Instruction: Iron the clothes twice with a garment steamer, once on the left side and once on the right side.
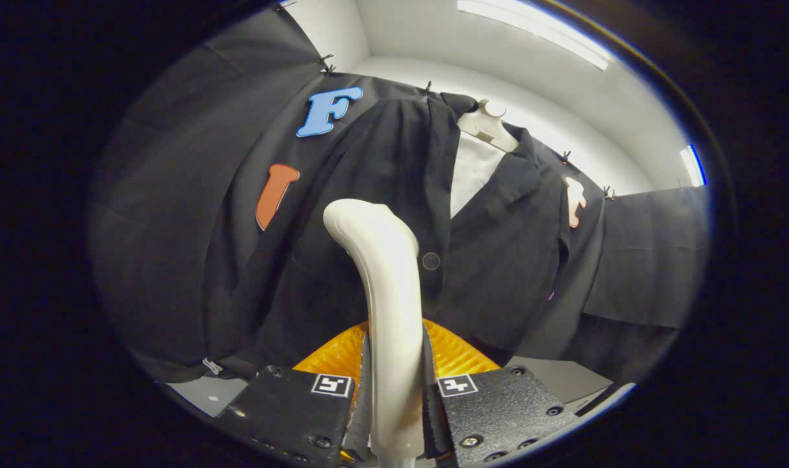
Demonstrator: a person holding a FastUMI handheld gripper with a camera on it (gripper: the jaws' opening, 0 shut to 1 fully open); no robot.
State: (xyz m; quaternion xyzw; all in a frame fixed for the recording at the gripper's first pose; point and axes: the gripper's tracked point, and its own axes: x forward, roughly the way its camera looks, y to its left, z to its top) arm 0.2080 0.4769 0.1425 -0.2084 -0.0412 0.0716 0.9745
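My gripper (394, 390) is shut on the white handle of the garment steamer (385, 286), both fingers pressing its sides. The handle rises between the fingers and curves toward the clothes at its top end. An orange ribbed part of the steamer (456, 354) shows behind the fingers. Just beyond hangs a black jacket (498, 260) on a white mannequin (489, 127), with a white shirt (472, 172) in the open collar and a dark button (431, 261) right of the handle. The steamer's top sits against the jacket's left front panel.
Black cloth (173, 195) covers the booth wall on both sides of the jacket. A pale surface (557, 377) lies below the jacket's hem to the right. A white ceiling with a strip light (537, 32) is above.
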